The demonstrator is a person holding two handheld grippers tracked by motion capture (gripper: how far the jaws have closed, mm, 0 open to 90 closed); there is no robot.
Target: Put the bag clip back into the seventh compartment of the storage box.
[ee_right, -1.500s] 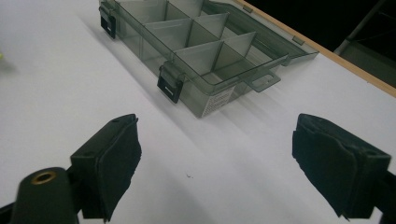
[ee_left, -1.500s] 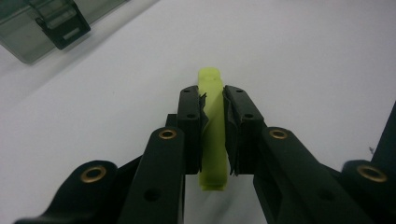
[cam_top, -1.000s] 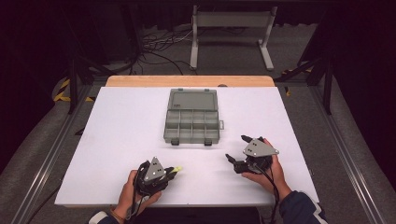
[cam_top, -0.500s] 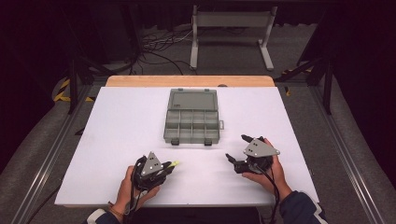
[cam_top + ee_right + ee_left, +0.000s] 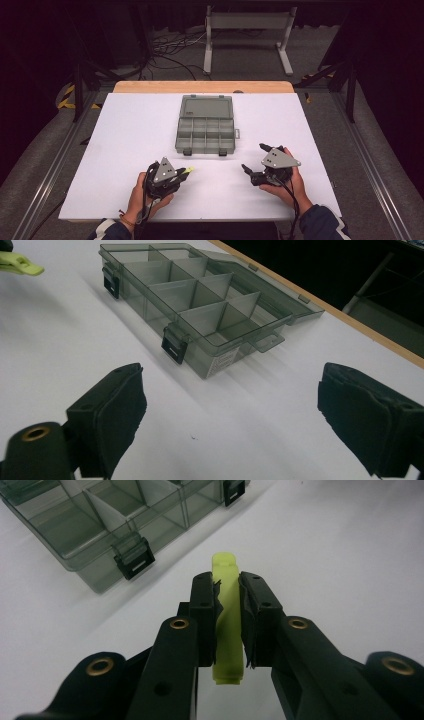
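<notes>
One open organizer box (image 5: 205, 131) beyond yellow clip (image 5: 228, 625).

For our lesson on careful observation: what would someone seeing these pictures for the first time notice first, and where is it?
The eye goes first to the yellow-green clip, the one bright thing here, clamped between the black jaws of the left gripper at the near left of the white table. Next comes the smoky-grey compartment box at the table's middle, lid open and its compartments apparently empty. The right gripper, at the near right, stands open with nothing between its jaws.
</notes>
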